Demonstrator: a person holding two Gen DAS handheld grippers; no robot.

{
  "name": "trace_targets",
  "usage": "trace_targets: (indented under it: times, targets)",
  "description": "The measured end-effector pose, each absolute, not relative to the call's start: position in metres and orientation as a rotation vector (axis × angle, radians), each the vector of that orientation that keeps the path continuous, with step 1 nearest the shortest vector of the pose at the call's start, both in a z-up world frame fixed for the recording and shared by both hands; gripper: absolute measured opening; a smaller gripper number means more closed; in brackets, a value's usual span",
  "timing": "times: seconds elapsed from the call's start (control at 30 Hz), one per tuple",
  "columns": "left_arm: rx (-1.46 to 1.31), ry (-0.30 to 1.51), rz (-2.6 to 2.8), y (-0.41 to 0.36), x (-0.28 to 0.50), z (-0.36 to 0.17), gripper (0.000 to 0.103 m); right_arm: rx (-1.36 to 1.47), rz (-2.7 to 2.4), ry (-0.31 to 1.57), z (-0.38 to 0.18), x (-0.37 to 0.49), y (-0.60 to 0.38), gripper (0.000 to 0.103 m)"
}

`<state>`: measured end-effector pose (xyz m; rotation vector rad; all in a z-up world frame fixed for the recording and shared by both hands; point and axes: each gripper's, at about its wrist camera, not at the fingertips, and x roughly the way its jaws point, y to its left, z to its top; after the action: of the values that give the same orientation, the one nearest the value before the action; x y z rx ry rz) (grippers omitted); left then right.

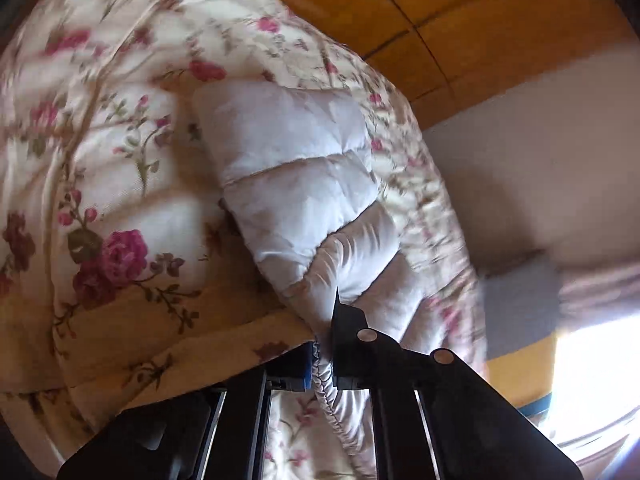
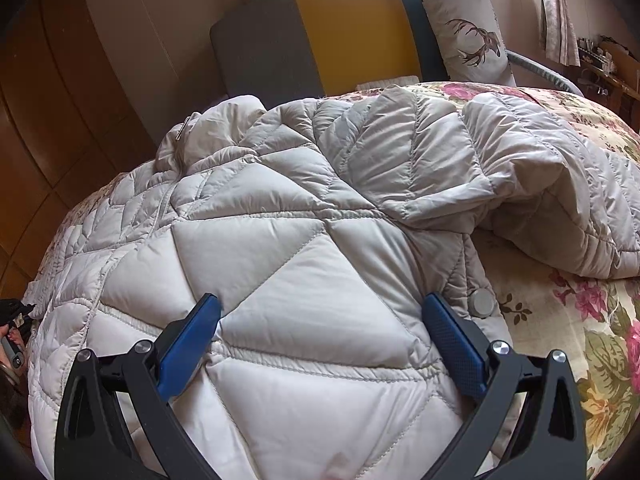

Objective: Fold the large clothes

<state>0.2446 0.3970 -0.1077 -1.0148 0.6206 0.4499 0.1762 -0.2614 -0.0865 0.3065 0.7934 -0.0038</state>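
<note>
A large pale grey quilted puffer jacket (image 2: 280, 240) lies spread on a floral bedspread (image 2: 600, 340). One sleeve (image 2: 540, 184) is folded across its upper right. My right gripper (image 2: 320, 320) is open, its blue pads (image 2: 192, 344) resting on the jacket's body near a round snap button (image 2: 482, 303). In the left wrist view my left gripper (image 1: 322, 344) is shut on the gathered edge of a jacket sleeve (image 1: 304, 184), which extends away over the bedspread (image 1: 100, 140).
A grey, yellow and blue headboard (image 2: 340, 32) and a deer-print pillow (image 2: 464, 24) stand behind the bed. A wooden wardrobe (image 2: 48, 100) is at the left. Curtains (image 2: 556, 8) and a window are at the back right.
</note>
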Motion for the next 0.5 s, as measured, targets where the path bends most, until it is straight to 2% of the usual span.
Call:
trace_targets:
  times: [0.07, 0.3, 0.5]
  targets:
    - [-0.920, 0.633, 0.471, 0.385, 0.250, -0.096, 0.005, 0.307, -0.004, 0.794, -0.087, 0.176, -0.261, 0.101]
    - [-0.972, 0.557, 0.491, 0.368, 0.234, -0.066, 0.005, 0.314, 0.001, 0.791, -0.087, 0.176, -0.263, 0.101]
    - [-0.914, 0.519, 0.560, 0.342, 0.227, -0.044, 0.005, 0.331, 0.010, 0.778, -0.086, 0.175, -0.265, 0.101]
